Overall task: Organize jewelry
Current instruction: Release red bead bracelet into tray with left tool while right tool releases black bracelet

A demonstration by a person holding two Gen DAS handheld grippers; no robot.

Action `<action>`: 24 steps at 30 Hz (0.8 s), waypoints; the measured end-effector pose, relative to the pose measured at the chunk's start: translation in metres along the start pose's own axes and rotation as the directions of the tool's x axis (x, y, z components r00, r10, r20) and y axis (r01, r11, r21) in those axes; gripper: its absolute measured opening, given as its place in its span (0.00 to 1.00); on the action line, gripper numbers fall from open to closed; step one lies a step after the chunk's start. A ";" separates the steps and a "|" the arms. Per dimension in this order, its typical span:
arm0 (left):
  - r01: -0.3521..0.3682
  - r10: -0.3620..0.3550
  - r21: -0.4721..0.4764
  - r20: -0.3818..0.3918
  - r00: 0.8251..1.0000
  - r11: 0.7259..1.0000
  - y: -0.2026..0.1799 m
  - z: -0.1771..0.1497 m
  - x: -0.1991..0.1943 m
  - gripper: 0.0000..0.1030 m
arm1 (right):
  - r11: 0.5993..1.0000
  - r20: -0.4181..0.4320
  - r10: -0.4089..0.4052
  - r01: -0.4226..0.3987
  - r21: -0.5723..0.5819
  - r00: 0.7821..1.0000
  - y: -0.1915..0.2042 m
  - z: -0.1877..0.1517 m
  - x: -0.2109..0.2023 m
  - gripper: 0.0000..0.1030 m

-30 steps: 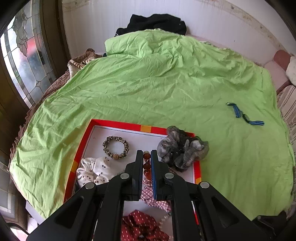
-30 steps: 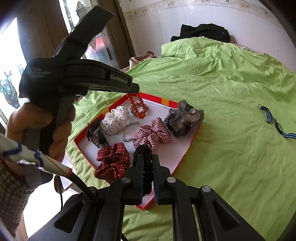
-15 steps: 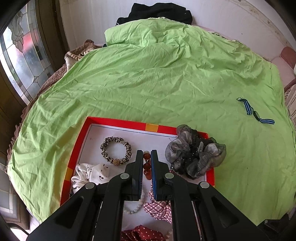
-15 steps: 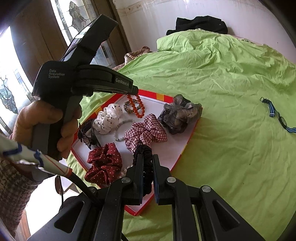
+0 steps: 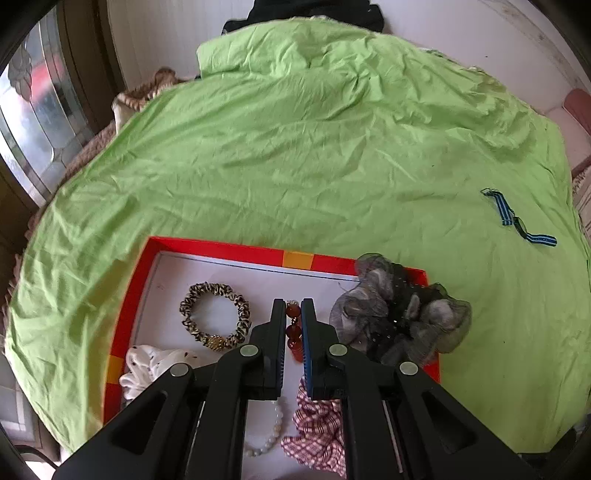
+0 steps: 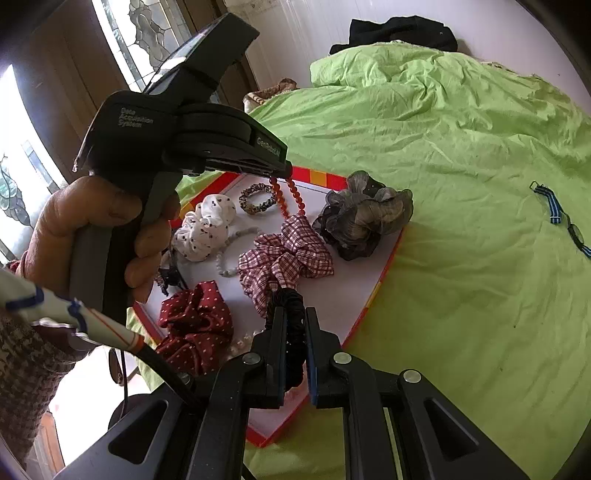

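A red-rimmed white tray lies on the green bedsheet. My left gripper is shut on a red bead bracelet and holds it hanging above the tray. My right gripper is shut on a black coil hair tie over the tray's near part. In the tray lie a leopard hair band, a grey scrunchie, a checked scrunchie, a white dotted scrunchie, a red dotted scrunchie and a pearl bracelet.
A blue striped strap lies on the sheet to the right of the tray. Black clothing is piled at the bed's far end. A stained-glass door stands at the left.
My left gripper has risen and moved forward over the tray with the red bracelet. My right gripper has shifted a little, still gripping the black hair tie.
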State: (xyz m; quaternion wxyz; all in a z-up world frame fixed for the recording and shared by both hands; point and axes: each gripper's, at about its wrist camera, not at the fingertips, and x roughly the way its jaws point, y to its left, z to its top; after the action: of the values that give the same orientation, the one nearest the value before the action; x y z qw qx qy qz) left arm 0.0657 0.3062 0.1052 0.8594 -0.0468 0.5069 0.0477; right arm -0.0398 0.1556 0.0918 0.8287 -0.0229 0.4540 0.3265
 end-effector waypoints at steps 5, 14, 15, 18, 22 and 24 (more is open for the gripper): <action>-0.018 0.018 -0.001 -0.040 0.999 1.000 0.003 -0.001 0.019 0.07 | 0.999 -0.034 0.013 -0.012 0.030 0.999 -0.007 0.001 0.014 0.10; -0.030 0.029 -0.026 -0.029 0.999 0.999 0.006 -0.002 0.024 0.07 | 0.999 -0.063 -0.013 0.016 0.042 0.998 -0.013 0.001 0.029 0.11; -0.029 0.028 -0.025 -0.021 0.999 0.999 0.005 -0.001 0.021 0.07 | 0.999 -0.062 -0.011 0.014 0.043 0.998 -0.012 0.002 0.029 0.11; -0.027 0.027 -0.034 -0.001 1.000 0.999 0.004 -0.002 0.010 0.15 | 0.999 -0.055 -0.019 0.021 0.035 0.998 -0.011 0.001 0.024 0.18; -0.039 0.042 -0.066 0.046 0.998 0.997 0.005 -0.007 -0.015 0.41 | 0.999 -0.025 -0.032 0.032 0.020 0.999 -0.006 0.001 0.014 0.38; -0.040 0.046 -0.079 0.078 0.996 0.996 0.005 -0.012 -0.031 0.46 | 0.999 -0.012 -0.030 0.030 0.016 0.999 -0.003 0.001 0.008 0.41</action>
State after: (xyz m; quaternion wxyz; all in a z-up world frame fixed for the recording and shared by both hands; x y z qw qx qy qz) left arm 0.0397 0.3088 0.1266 0.8752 -0.0674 0.4710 0.0877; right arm -0.0349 0.1578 0.0853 0.8309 -0.0249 0.4612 0.3102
